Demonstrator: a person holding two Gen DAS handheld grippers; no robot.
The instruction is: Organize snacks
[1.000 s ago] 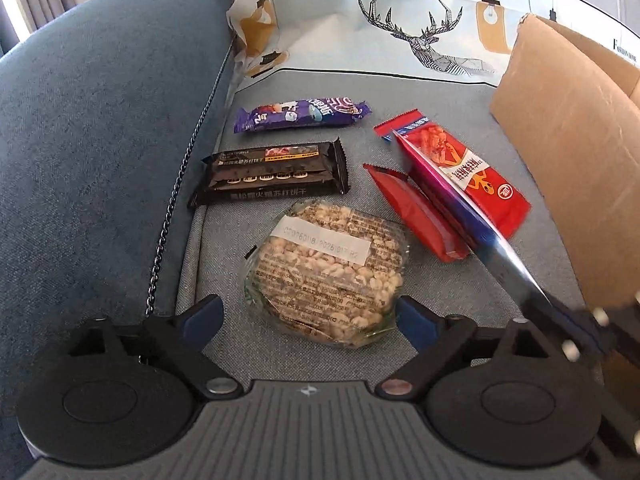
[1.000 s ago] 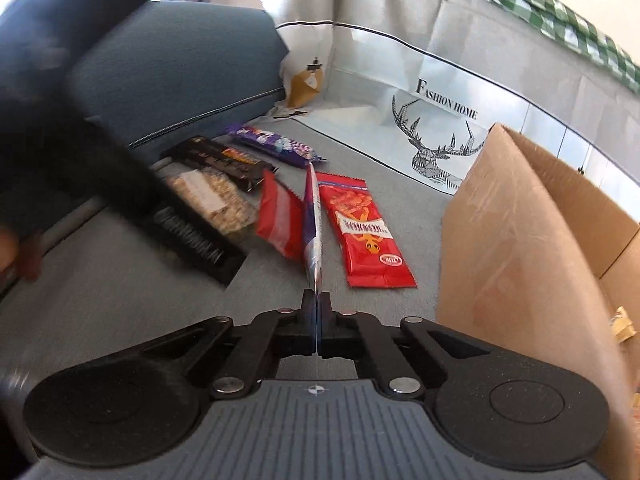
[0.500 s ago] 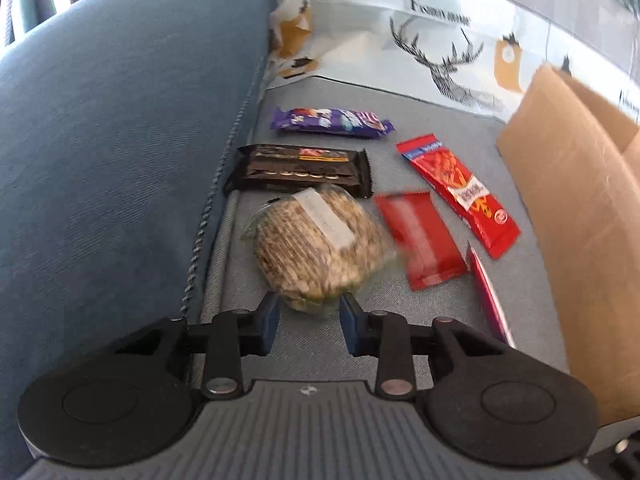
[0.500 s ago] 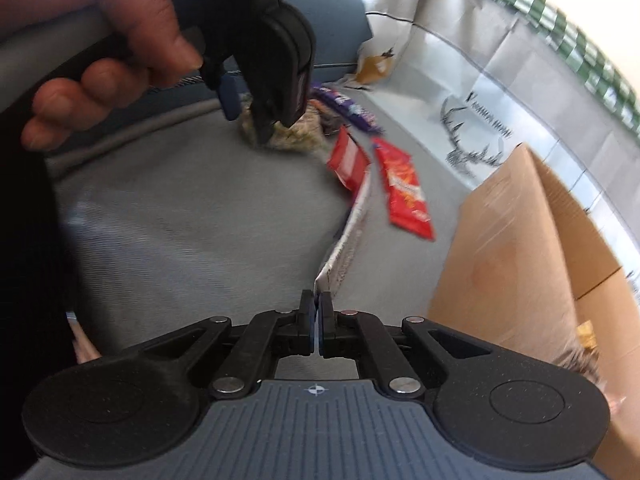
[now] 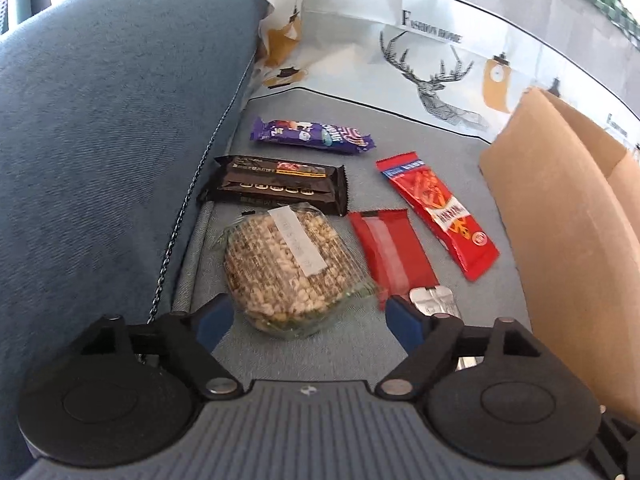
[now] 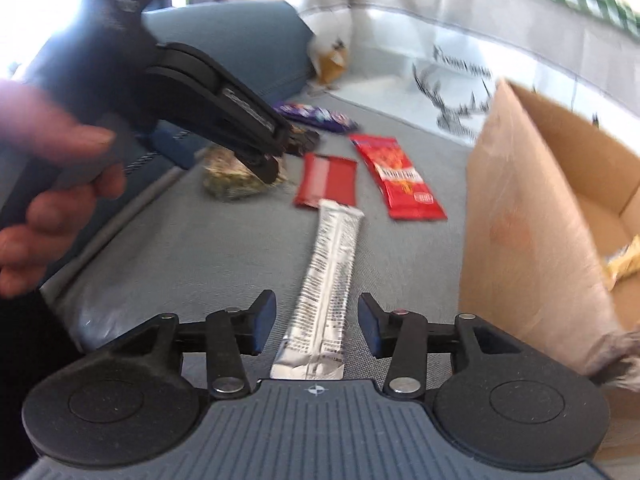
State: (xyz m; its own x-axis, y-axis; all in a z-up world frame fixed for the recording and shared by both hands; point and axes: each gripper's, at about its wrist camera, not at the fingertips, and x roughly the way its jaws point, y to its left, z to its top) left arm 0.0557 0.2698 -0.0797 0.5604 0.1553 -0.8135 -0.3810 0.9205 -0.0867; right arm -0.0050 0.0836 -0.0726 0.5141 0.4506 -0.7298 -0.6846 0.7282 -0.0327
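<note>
Six snack packets (image 5: pixel 294 270) on the sofa seat (image 6: pixel 200 248); cardboard box (image 6: pixel 532 216) holds one yellow packet (image 6: pixel 624 264). Left gripper (image 5: pixel 308 320) and right gripper (image 6: pixel 316 324) opening, gripping nothing.

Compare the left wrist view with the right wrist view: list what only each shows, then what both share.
Only the left wrist view: the left tool from behind, its jaws opening around the clear bag of puffed grain, and the whole black biscuit pack.

Only the right wrist view: the right tool, jaws opening with the silver sachet lying loose between them; a hand; inside the cardboard box.

Both: purple bar, red wrapper, red snack-stick pack, grey cushion, deer-print cloth.
</note>
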